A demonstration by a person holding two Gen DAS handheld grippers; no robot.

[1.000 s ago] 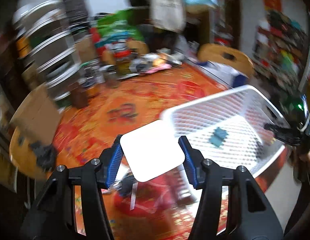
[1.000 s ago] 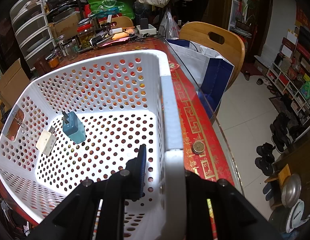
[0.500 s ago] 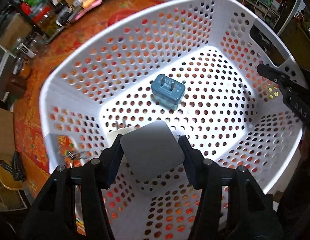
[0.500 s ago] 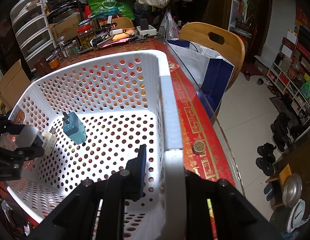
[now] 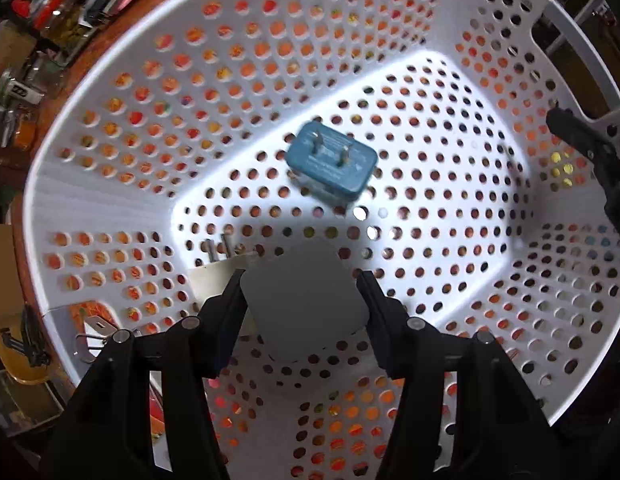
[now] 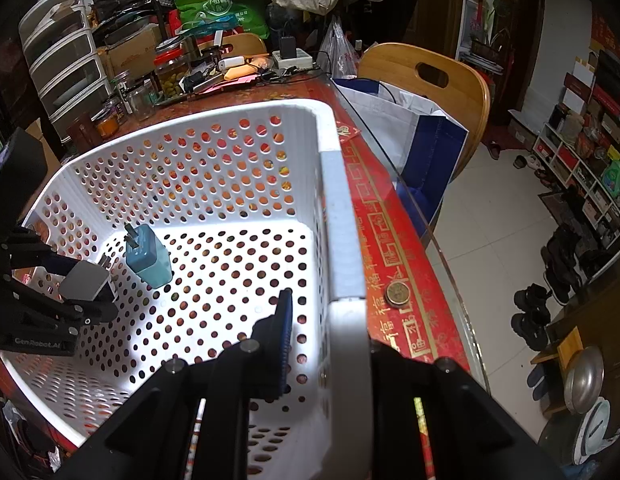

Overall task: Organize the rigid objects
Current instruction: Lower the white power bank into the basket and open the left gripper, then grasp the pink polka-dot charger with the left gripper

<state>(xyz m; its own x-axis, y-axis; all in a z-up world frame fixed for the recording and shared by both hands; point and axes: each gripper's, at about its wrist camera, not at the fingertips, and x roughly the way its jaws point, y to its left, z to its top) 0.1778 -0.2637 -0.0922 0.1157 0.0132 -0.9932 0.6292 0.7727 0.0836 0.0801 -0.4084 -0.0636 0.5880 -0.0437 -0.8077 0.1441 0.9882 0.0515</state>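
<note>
Your left gripper (image 5: 303, 294) points down into the white basket (image 5: 109, 184), clamped on a white charger block (image 5: 303, 300) above its floor — 2 more chargers lie below: blue (image 5: 332, 162), cream (image 5: 211, 280). Your right gripper (image 6: 330, 320) pinches the basket's rim.

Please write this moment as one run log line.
left gripper: holds white charger inside basket | right gripper: clamps basket rim | blue charger: on basket floor
</note>
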